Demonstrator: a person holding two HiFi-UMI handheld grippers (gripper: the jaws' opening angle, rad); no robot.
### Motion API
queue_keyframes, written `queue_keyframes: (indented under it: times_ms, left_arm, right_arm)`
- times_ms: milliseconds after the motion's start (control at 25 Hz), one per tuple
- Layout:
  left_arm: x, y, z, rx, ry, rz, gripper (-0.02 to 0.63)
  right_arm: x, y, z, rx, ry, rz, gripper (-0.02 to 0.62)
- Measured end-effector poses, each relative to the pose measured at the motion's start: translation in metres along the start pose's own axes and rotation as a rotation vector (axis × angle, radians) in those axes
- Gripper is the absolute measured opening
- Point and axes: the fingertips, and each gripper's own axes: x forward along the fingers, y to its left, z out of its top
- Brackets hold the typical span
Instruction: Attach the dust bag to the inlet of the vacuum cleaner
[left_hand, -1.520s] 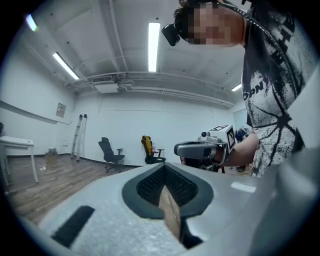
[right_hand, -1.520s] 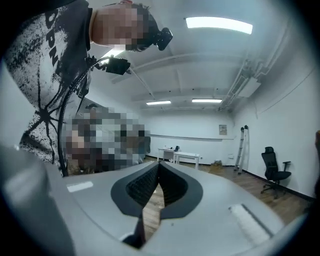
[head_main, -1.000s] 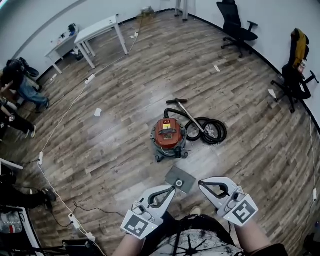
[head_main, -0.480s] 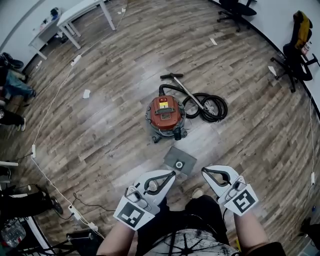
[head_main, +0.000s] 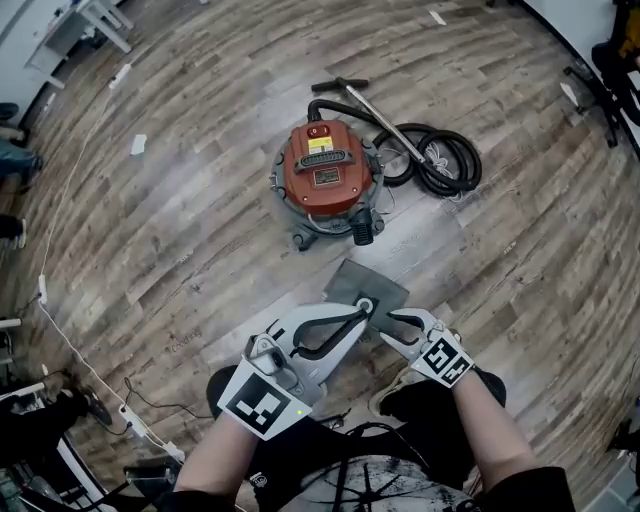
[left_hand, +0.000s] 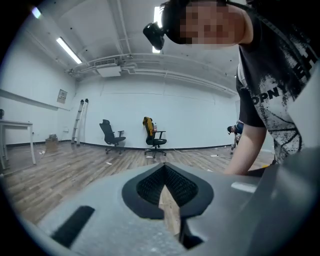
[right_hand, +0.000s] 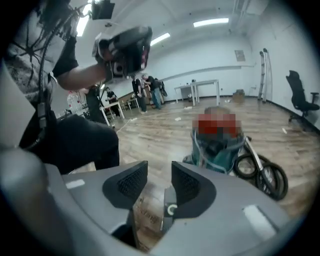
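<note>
The dust bag (head_main: 376, 284) lies flat on the grey-brown wood-plank floor (head_main: 180, 220), a thin grey square with a small round collar hole near its near edge. It sits just at 6 o'clock of the vacuum cleaner (head_main: 325, 178), a round drum with a glossy red lid on a dark wheeled base. At the drum's 2 o'clock a ribbed black hose (head_main: 447, 165) lies coiled beside a slim metal wand (head_main: 385, 122). The left gripper (head_main: 366, 311) hangs over the bag's near edge with its ribbed black pads pressed together on nothing. The right gripper (head_main: 392, 325) is at the bag's 5 o'clock corner; its jaws have just been opening, and the bag's printed card shows in the gap, ungripped.
</note>
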Motion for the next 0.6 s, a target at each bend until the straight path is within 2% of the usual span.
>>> queue_keyframes:
  times_ms: [160, 320, 440, 600]
  left_arm:
    - [0.041, 0.018, -0.086, 0.039, -0.029, -0.031, 0.003]
    - [0.071, 0.028, -0.156, 0.051, -0.028, -0.042, 0.003]
    - [0.084, 0.025, -0.188, 0.044, -0.009, -0.038, 0.003]
    - [0.083, 0.024, -0.212, 0.017, 0.016, -0.019, 0.003]
  right_arm:
    - [0.099, -0.025, -0.168, -0.008, 0.254, 0.005, 0.216]
    - [0.176, -0.017, -0.308, -0.046, 0.518, 0.083, 0.221]
    - [0.194, -0.018, -0.375, -0.127, 0.678, 0.105, 0.222]
    - [0.199, -0.022, -0.403, -0.179, 0.764, 0.090, 0.201]
